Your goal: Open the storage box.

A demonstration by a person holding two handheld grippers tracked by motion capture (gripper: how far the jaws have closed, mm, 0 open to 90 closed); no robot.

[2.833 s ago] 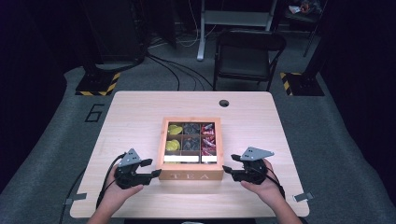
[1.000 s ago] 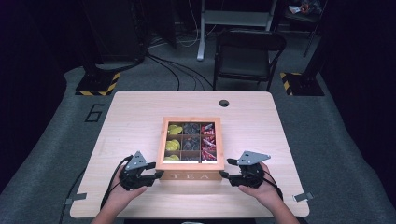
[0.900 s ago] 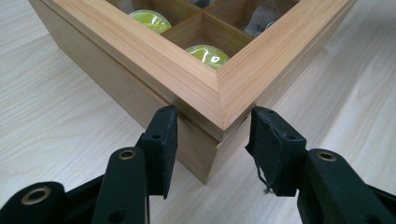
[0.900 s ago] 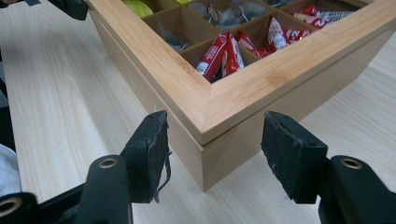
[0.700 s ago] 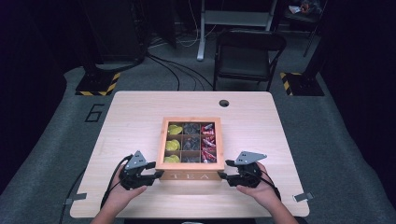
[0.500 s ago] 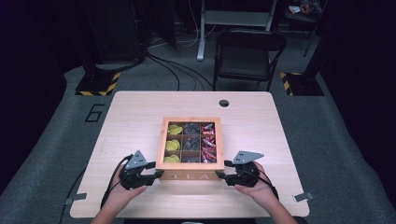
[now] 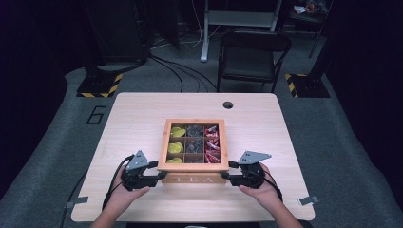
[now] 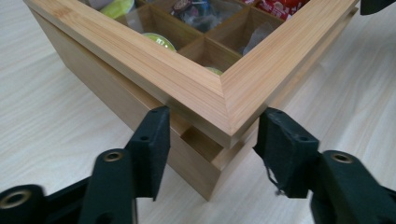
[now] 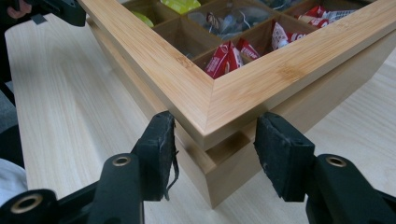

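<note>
The wooden tea box (image 7: pixel 194 159) sits mid-bench (image 7: pixel 133 114), its lid (image 8: pixel 205 88) lifted slightly. The left gripper (image 7: pixel 151 175), jaws just opening, straddles the box's near left corner without pressing. The right gripper (image 7: pixel 231 172), jaws just closing, brackets the box's near right corner, pads apart from it.

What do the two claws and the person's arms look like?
Both claws, left and right, are black, each topped with a grey three-cornered plate and trailing a black cable. Their two jaws carry thick black pads and round brass-coloured eyelets. The forearms are bare, without sleeves.
</note>
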